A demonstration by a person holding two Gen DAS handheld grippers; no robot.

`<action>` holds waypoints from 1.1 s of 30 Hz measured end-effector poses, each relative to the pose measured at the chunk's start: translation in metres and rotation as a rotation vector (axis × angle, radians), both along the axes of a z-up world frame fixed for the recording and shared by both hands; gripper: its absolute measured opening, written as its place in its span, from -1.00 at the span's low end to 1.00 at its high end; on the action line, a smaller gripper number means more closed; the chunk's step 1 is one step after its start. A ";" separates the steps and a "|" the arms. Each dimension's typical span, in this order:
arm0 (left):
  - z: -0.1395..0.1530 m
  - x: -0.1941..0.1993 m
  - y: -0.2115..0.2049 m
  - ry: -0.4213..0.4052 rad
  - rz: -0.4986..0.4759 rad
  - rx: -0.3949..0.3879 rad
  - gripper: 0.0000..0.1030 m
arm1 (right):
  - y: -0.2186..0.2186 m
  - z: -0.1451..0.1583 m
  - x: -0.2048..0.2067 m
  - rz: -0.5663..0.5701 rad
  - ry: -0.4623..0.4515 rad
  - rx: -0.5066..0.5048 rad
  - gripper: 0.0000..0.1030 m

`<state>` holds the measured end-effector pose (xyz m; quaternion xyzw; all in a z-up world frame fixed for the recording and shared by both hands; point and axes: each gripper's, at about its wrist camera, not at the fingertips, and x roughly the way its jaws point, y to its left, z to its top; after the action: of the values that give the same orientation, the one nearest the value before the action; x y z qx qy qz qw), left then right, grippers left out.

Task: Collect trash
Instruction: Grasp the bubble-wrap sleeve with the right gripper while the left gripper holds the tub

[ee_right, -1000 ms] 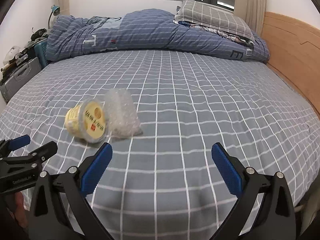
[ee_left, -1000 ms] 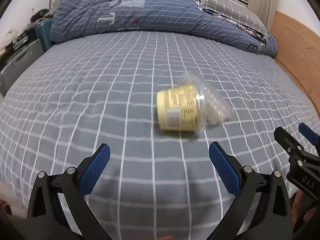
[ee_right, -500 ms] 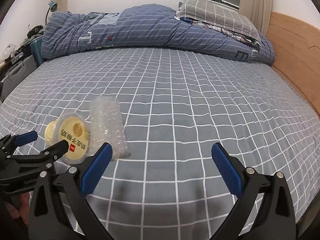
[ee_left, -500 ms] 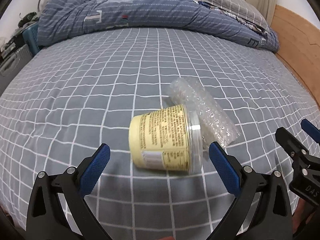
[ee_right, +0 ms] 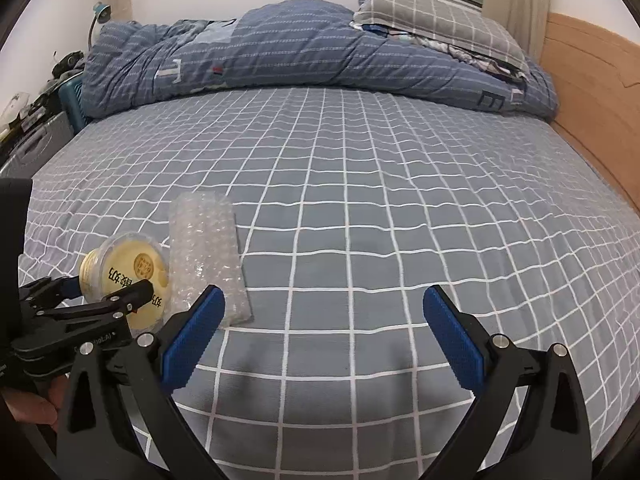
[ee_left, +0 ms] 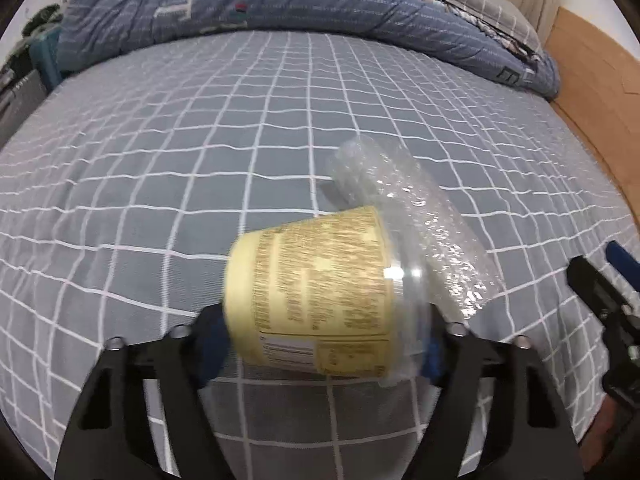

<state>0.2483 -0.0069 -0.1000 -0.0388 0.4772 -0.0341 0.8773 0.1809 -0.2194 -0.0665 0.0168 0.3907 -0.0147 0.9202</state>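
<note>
A yellow cup with a clear lid lies on its side on the grey checked bedsheet, its lid end towards the right in the left wrist view. A roll of clear bubble wrap lies just beside it on the lid side, seemingly touching the lid's rim, though motion blur makes the contact hard to judge. The left gripper straddles the cup, one finger at its base and the other at its lid, and its jaws are closing with the cup between them; whether the pads already press on it is unclear, since the cup hides them. From the right wrist view the same cup shows its round printed lid. The right gripper hangs over bare sheet with its blue pads spread wide and nothing between them. A blue striped duvet and a checked pillow lie along the far side of the bed, by a wooden headboard.
</note>
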 end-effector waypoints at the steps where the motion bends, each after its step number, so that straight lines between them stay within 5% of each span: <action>1: 0.001 0.000 0.000 -0.003 -0.001 0.003 0.32 | 0.002 -0.001 0.002 0.004 0.002 0.000 0.85; 21: 0.024 -0.019 0.071 -0.057 0.064 0.100 0.31 | 0.090 -0.023 0.059 0.155 0.061 0.026 0.83; 27: 0.023 -0.018 0.075 -0.055 0.061 0.094 0.31 | 0.089 -0.036 0.069 0.128 0.100 0.058 0.62; 33: 0.022 -0.018 0.074 -0.058 0.050 0.093 0.31 | 0.093 -0.059 0.076 0.127 0.177 0.023 0.12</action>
<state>0.2307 0.0674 -0.0781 -0.0088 0.4515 0.0089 0.8922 0.2572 -0.1261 -0.1251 0.0012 0.4708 0.0466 0.8810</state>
